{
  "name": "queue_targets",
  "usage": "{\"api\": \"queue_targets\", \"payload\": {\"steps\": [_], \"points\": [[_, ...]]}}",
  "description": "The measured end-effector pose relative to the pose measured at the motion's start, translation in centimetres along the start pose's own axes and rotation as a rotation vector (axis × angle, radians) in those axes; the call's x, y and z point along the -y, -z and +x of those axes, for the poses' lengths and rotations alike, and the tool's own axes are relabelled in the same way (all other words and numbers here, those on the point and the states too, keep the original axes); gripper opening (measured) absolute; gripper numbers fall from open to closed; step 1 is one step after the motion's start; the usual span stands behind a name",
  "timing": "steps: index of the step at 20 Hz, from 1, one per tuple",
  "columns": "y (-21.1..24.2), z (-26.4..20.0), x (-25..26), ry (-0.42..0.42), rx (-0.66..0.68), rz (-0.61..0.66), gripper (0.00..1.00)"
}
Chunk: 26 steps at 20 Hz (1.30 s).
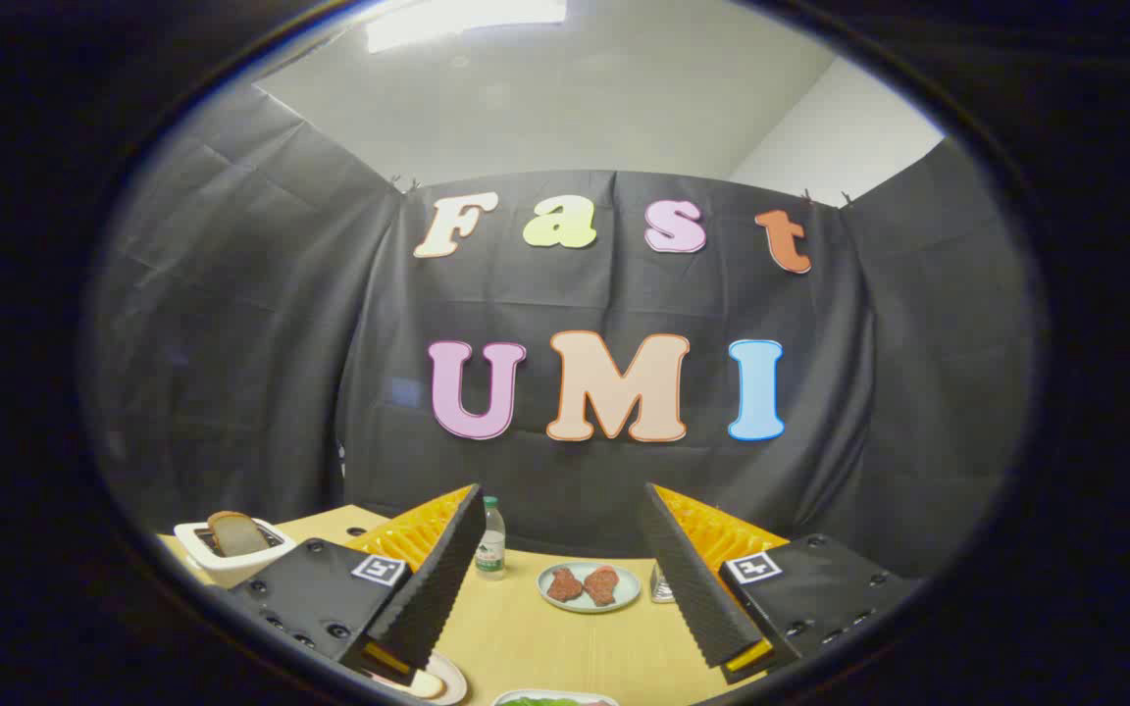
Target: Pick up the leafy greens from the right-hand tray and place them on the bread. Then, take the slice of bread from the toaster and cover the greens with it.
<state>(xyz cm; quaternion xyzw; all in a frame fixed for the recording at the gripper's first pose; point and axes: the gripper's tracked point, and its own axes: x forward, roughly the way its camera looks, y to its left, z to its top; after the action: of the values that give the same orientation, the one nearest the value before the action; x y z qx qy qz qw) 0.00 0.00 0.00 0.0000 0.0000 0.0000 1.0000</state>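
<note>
My gripper [565, 539] is held high above the table, open, with nothing between its fingers. A white toaster [230, 555] stands beyond the left finger with a brown bread slice [236, 532] sticking up out of its slot. Low between the fingers a sliver of leafy greens [547, 701] lies in a white tray [511, 696]. Under the left finger the rim of a plate [449, 677] shows, with a pale bread slice [420, 685] partly hidden on it.
A light plate [589, 585] with two reddish-brown meat pieces sits ahead between the fingers. A small water bottle [491, 538] stands behind it near the left finger, a small glass [661, 586] by the right finger. The wooden table [536, 637] ends at the black cloth wall.
</note>
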Motion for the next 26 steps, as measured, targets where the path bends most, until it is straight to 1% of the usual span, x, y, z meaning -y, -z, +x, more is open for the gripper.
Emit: {"api": "queue_targets", "payload": {"steps": [16, 23, 26], "points": [[0.3, -0.5, 1.4, -0.003, -0.005, 0.015, 1.00], [2.0, -0.3, 1.6, -0.094, -0.054, -0.032, 1.00], [3.5, -0.3, 1.7, -0.150, -0.095, -0.053, 1.00]]}}
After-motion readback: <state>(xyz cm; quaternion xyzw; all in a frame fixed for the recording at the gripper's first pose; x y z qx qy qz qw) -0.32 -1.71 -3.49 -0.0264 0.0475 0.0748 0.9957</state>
